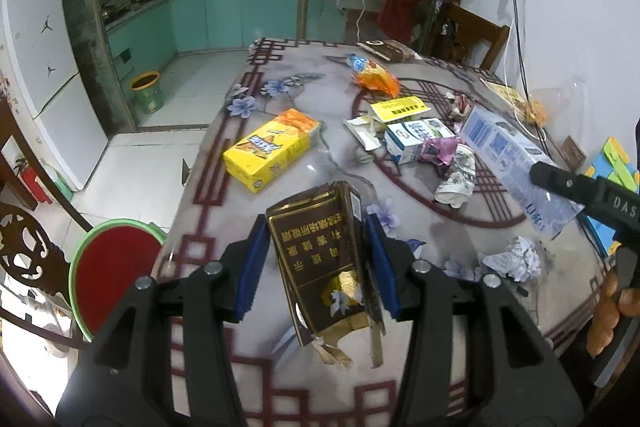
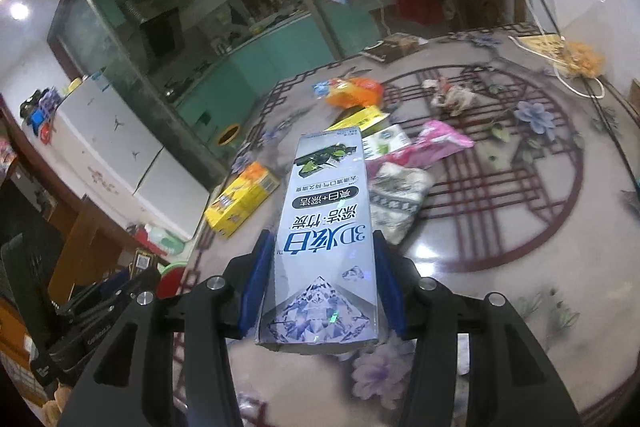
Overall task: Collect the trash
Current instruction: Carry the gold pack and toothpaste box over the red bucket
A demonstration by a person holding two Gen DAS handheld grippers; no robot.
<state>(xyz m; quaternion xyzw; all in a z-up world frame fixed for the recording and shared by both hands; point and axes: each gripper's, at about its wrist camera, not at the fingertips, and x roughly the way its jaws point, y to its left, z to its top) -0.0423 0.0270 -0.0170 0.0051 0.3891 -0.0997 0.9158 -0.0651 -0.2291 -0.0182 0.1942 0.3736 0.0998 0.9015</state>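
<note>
My left gripper [image 1: 318, 261] is shut on a torn brown and gold cigarette pack [image 1: 320, 255], lifted above the patterned table [image 1: 280, 387]. My right gripper [image 2: 320, 275] is shut on a long silvery-blue toothpaste box [image 2: 326, 227], also held off the table; the same toothpaste box [image 1: 516, 163] shows at the right of the left wrist view with the right gripper's black finger on it. On the table lie a yellow box [image 1: 272, 149], a white and blue carton [image 1: 416, 139], a yellow-labelled box [image 1: 400, 109], an orange wrapper [image 1: 376, 77] and crumpled paper [image 1: 516, 259].
A pink wrapper [image 2: 432, 143] and a crumpled printed paper cup [image 2: 396, 199] lie mid-table. A green basin with a red inside [image 1: 116, 271] sits left of the table, and a small green bin [image 1: 148, 91] stands on the kitchen floor. White cables [image 2: 576, 83] trail at the table's far right.
</note>
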